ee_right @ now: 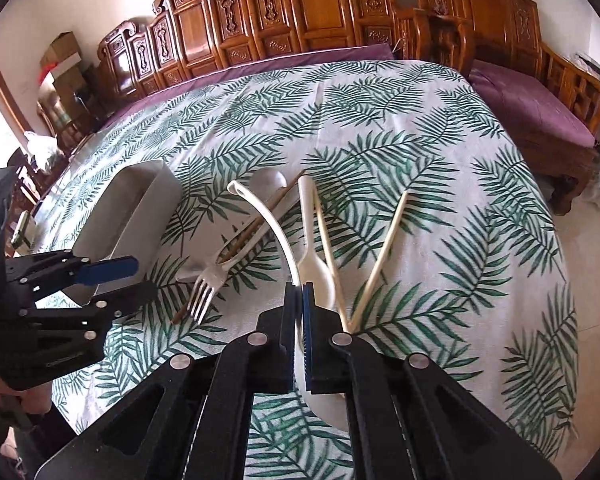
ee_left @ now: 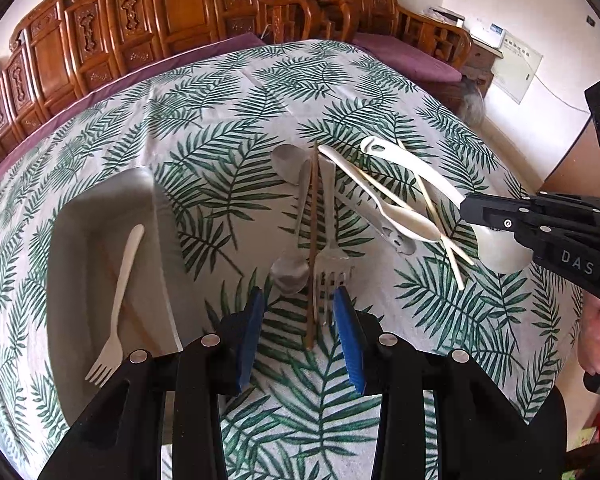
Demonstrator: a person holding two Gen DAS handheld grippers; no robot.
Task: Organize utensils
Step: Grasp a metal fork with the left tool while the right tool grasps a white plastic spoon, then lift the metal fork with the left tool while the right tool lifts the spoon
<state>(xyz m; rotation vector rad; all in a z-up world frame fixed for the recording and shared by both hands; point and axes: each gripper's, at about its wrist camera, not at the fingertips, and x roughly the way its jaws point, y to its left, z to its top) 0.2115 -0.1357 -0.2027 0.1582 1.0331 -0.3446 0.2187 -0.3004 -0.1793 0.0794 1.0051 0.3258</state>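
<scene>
My left gripper [ee_left: 299, 300] is open, low over the leaf-print cloth, its blue pads either side of a metal fork [ee_left: 329, 264] and a brown chopstick [ee_left: 312, 248]. A metal spoon [ee_left: 290, 274] lies just left of them. My right gripper [ee_right: 299, 300] is shut on the handle of a white ladle [ee_right: 276, 228], whose bowl [ee_right: 324, 396] hangs under the fingers; it also shows in the left wrist view [ee_left: 416, 176]. A white spoon [ee_right: 314, 248] and pale chopsticks [ee_right: 384, 256] lie beside it. A grey tray [ee_left: 72, 240] at left holds a white fork [ee_left: 118, 300].
The tray also shows in the right wrist view [ee_right: 140, 200], with my left gripper [ee_right: 112, 270] in front of it. Carved wooden benches [ee_right: 300, 20] with purple cushions run along the far and right table sides. The table edge drops off at right [ee_right: 556, 240].
</scene>
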